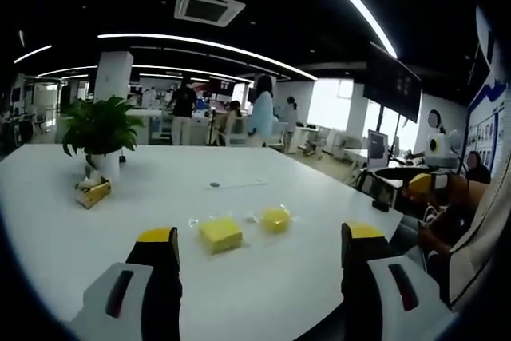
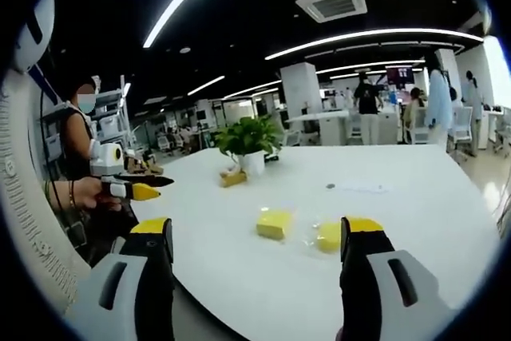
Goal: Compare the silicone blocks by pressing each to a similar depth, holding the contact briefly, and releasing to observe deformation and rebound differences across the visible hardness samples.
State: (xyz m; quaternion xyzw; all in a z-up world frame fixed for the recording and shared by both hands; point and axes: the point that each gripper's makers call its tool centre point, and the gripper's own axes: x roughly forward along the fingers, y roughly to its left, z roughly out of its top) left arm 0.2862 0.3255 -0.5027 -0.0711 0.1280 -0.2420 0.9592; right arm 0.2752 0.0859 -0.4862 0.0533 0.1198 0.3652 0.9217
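Table (image 1: pixel 160 189) first, since it's the biggest thing here: a wide white top that takes up most of the left gripper view, and it runs across the right gripper view too (image 2: pixel 415 197). Behind it is an open office with long ceiling light strips and a few people standing far back. Only real container on it is a white pot (image 1: pixel 105 164) with a leafy green plant (image 1: pixel 100 127) growing out of it, sitting toward the far left edge, and just beside the pot is a small yellow-brown box (image 1: pixel 93 193), can't tell what's in that one. Same plant shows in the right gripper view (image 2: pixel 246 135). The two yellow silicone blocks sit side by side near the middle, apart from each other: the squarer block (image 1: pixel 220 233) and the rounder block (image 1: pixel 275 219), each on what looks like a clear wrapper. In the right gripper view they're at (image 2: pixel 274 224) and (image 2: pixel 328 236). Left gripper (image 1: pixel 263 247) hangs short of them with its fingers spread wide, touching nothing. Right gripper (image 2: pixel 255 239) is the same deal, fingers wide apart and holding nothing, blocks lying between and beyond the tips.
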